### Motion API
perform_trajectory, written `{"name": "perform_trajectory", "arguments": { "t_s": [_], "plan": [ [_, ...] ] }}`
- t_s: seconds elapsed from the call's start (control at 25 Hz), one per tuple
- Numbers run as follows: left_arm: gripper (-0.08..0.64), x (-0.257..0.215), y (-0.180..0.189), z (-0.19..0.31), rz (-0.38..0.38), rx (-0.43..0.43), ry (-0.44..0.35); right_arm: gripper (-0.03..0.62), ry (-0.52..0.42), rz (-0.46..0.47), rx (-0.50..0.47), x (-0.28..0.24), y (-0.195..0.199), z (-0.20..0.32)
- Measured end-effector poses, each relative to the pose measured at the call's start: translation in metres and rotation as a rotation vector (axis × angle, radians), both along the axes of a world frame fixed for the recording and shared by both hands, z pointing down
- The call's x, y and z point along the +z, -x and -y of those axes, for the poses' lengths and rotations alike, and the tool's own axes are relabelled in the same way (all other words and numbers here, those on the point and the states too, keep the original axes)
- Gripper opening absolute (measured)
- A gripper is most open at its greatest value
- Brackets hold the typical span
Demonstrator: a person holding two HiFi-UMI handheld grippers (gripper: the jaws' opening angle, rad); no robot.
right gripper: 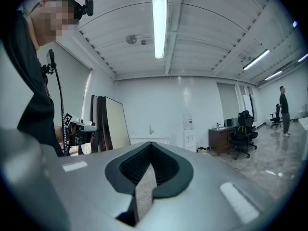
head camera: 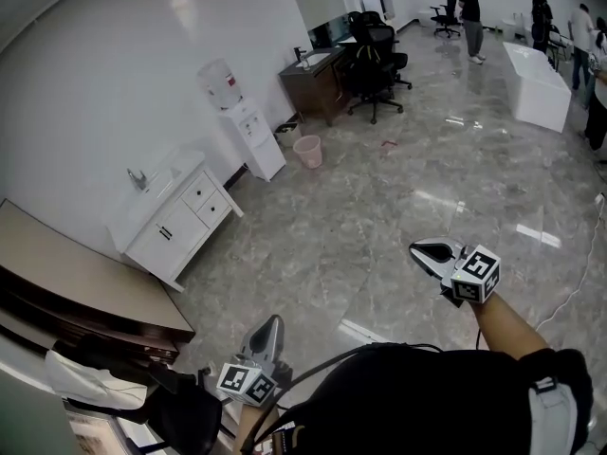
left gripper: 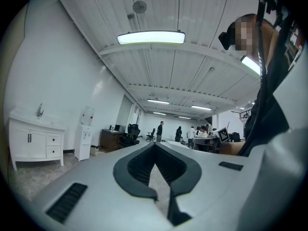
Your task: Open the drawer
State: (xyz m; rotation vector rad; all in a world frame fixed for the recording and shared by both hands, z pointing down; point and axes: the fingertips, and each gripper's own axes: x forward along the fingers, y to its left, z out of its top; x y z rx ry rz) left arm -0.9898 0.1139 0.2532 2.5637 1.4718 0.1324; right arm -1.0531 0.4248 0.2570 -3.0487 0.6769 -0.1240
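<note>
The left gripper (head camera: 273, 325) sits low in the head view, near the person's dark sleeve, pointing out across the grey marbled floor (head camera: 379, 207). In the left gripper view its jaws are clenched, the ribbed pads meeting at the tip (left gripper: 155, 144) with nothing between them. The right gripper (head camera: 422, 250) is held out further to the right on a bare forearm, well apart from the left one. In the right gripper view its jaws are likewise pressed together at the tip (right gripper: 150, 143) and hold nothing. The task's piece is the white cabinet (head camera: 180, 218) against the left wall, well apart from both grippers, with a sink top and a tap (head camera: 138, 179) on it. Its 2 drawers (head camera: 207, 201) are stacked at its right end, both closed flush, beside a door with a dark handle. The same cabinet shows at the left of the left gripper view (left gripper: 33, 143) and small and far off in the right gripper view (right gripper: 150, 139). Further along that wall stand a white water dispenser (head camera: 248, 131), a pink bin (head camera: 307, 150) and a dark wooden desk (head camera: 316, 81) with black office chairs (head camera: 377, 60) near it. A standing person (head camera: 470, 12) is at the far end of the room.
</note>
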Motion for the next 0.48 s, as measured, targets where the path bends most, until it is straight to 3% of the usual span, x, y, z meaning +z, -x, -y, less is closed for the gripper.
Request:
{"name": "perform_trajectory", "arguments": {
  "t_s": [0.48],
  "plan": [
    [-0.003, -0.014, -0.135, 0.011, -0.033, 0.15, 0.04, -0.002, 0.054, -0.01, 0.145, -0.023, -0.087, 0.024]
  ]
}}
